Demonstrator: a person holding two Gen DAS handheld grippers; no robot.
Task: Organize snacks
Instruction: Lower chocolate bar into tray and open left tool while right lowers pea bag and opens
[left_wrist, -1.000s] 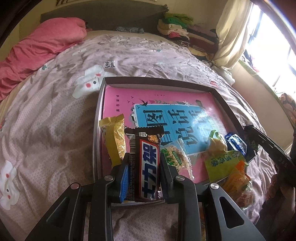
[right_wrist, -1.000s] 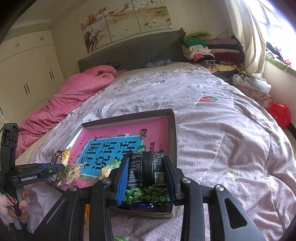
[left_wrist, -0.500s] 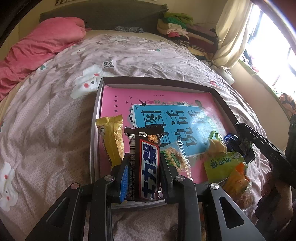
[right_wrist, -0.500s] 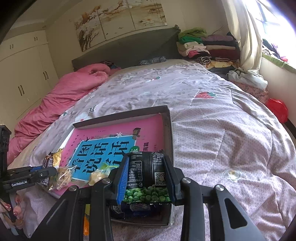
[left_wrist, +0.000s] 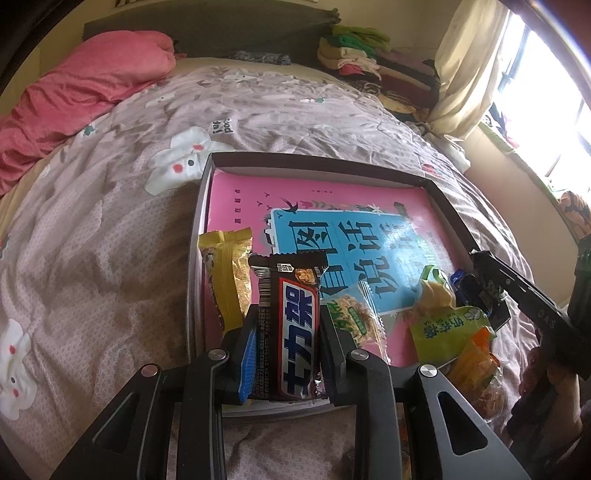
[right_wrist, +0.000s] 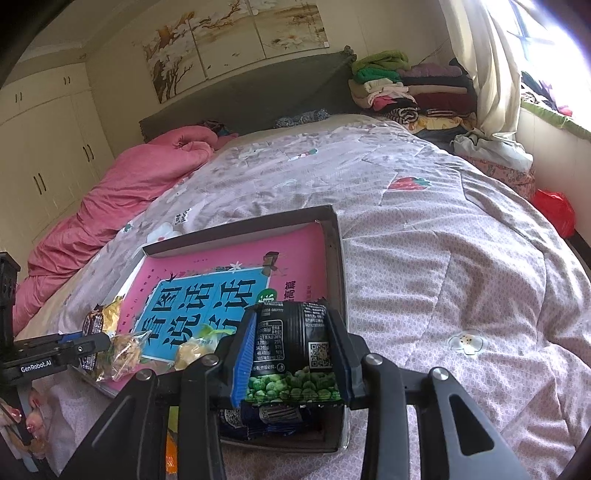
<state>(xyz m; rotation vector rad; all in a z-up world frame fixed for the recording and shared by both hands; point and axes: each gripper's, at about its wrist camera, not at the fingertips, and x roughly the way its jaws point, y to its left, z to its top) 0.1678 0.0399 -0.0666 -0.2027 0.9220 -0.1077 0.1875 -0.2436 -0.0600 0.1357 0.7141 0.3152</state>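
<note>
A shallow dark box (left_wrist: 448, 218) with a pink and blue liner lies on the bed; it also shows in the right wrist view (right_wrist: 334, 236). My left gripper (left_wrist: 288, 314) is shut on a dark chocolate bar (left_wrist: 293, 328) over the box's near left corner. Beside it lie a yellow packet (left_wrist: 229, 273) and a clear peanut packet (left_wrist: 354, 314). My right gripper (right_wrist: 291, 332) is shut on a black green-pea packet (right_wrist: 295, 350) over the box's near right corner, above a blue packet (right_wrist: 258, 419). A green packet (left_wrist: 443, 328) lies at the right.
The box rests on a mauve quilt (right_wrist: 443, 258). A pink duvet (left_wrist: 81, 88) lies at the far left. Folded clothes (right_wrist: 399, 85) are stacked by the headboard. An orange packet (left_wrist: 476, 365) sits near the box's front right edge.
Both grippers have shifted slightly with their packets still held; the right gripper has moved a little forward over the box corner.
</note>
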